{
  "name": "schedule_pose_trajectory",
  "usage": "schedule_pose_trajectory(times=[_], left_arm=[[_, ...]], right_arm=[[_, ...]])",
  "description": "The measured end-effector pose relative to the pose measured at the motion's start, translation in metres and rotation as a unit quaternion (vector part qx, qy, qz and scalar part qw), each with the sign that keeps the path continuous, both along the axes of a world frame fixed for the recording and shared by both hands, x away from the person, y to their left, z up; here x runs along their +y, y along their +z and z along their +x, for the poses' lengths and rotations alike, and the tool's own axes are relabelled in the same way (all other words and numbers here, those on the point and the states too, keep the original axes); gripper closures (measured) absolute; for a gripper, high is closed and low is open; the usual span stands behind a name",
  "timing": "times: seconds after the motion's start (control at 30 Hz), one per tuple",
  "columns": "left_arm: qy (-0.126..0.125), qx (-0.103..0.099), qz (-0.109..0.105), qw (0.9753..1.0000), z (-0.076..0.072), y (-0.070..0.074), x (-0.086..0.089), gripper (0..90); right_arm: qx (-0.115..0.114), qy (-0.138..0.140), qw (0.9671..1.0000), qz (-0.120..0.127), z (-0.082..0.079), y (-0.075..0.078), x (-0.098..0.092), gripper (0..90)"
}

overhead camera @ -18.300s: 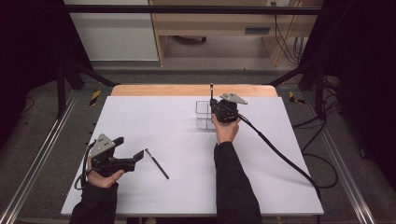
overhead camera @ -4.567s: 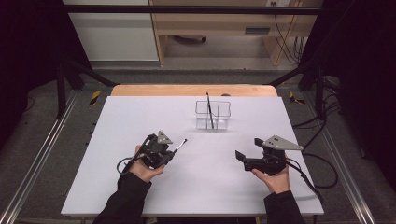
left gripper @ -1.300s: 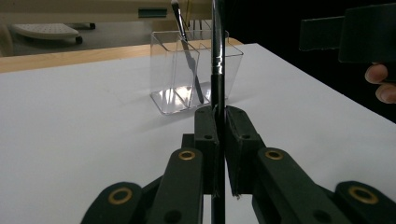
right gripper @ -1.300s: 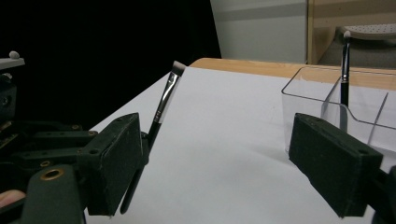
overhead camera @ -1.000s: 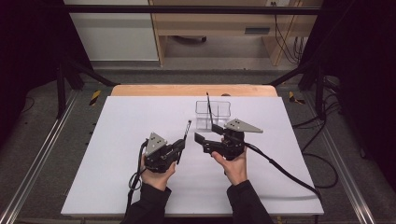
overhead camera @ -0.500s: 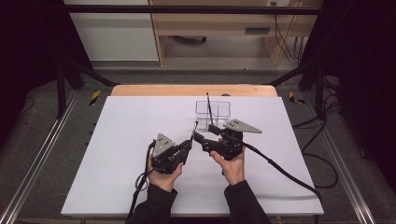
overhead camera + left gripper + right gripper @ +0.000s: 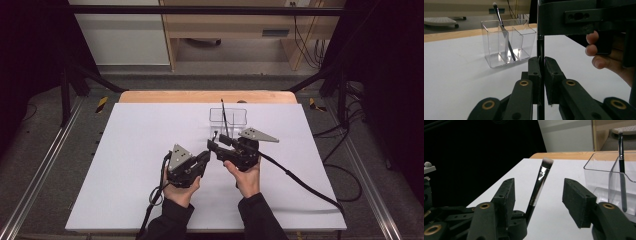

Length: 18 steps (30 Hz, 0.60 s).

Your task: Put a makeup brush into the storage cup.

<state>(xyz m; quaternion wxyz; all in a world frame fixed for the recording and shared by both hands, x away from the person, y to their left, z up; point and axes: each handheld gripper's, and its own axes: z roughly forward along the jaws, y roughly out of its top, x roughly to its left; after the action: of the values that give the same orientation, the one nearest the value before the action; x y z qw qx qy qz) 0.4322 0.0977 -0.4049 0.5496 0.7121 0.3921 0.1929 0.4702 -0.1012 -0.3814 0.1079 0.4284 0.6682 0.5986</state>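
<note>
Makeup brush [image 7: 539, 184] stands clamped upright in our left gripper [image 7: 202, 161] just short of the clear organizer [image 7: 228, 117]; right gripper [image 7: 537, 202] fingers spread around it, for handover.

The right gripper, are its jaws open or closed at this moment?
Open. The right gripper shows a wide gap between its jaws, and the brush stands in it untouched, held by the left gripper.

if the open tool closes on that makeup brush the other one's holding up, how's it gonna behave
The makeup brush is a thin straight stick, so probably stiff and light. Its shiny metal collar looks smooth and may slip; the handle seems safer. The left tool pinches only its low end, so a sideways nudge from the right tool could pivot it.
</note>
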Motion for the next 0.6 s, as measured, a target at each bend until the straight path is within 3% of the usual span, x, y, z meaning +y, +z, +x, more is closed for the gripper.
schedule_pose_trajectory(times=[0.6], left_arm=[[-0.002, -0.005, -0.001, 1.0000, -0.0030, 0.0020, -0.0019, 83.4]], right_arm=[[0.018, 0.010, 0.9996, 0.020, 0.0016, -0.0012, 0.0015, 65.5]])
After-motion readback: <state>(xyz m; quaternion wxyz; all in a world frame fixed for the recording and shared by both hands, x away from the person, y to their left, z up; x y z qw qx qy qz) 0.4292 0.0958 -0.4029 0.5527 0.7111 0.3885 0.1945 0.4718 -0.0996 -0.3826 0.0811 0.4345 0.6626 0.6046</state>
